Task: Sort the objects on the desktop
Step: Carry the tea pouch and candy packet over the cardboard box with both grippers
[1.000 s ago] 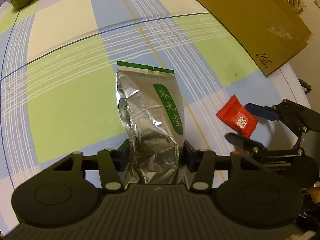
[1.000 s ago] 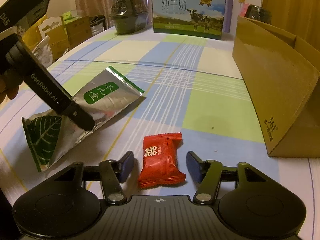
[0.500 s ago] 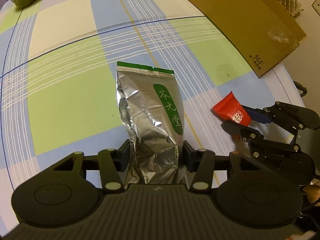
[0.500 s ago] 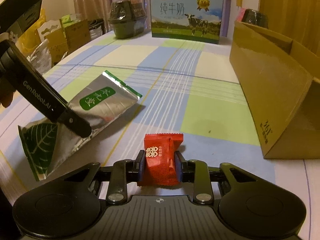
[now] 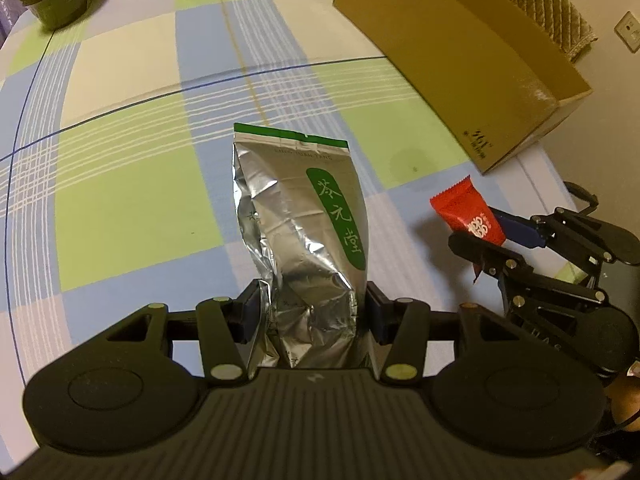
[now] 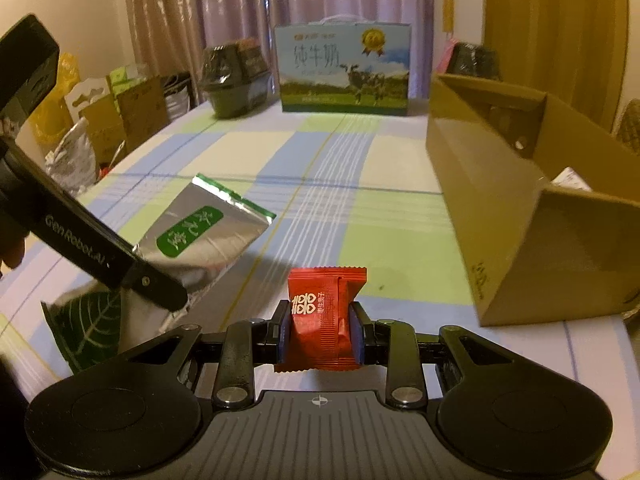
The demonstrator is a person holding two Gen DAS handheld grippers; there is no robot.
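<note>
The red candy packet (image 6: 325, 312) sits pinched between the right gripper (image 6: 320, 334) jaws, lifted off the checked tabletop (image 6: 384, 248), likely for carrying to the open cardboard box (image 6: 516, 216) at two o'clock. The silver tea pouch (image 5: 304, 240) juts toward twelve o'clock from the left gripper (image 5: 312, 316), whose jaws clamp its crumpled lower end.

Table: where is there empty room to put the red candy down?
Bare checked cloth lies between the silver tea bag and the cardboard box, and beyond, before the milk carton. Near the left gripper and the right gripper it is crowded.
</note>
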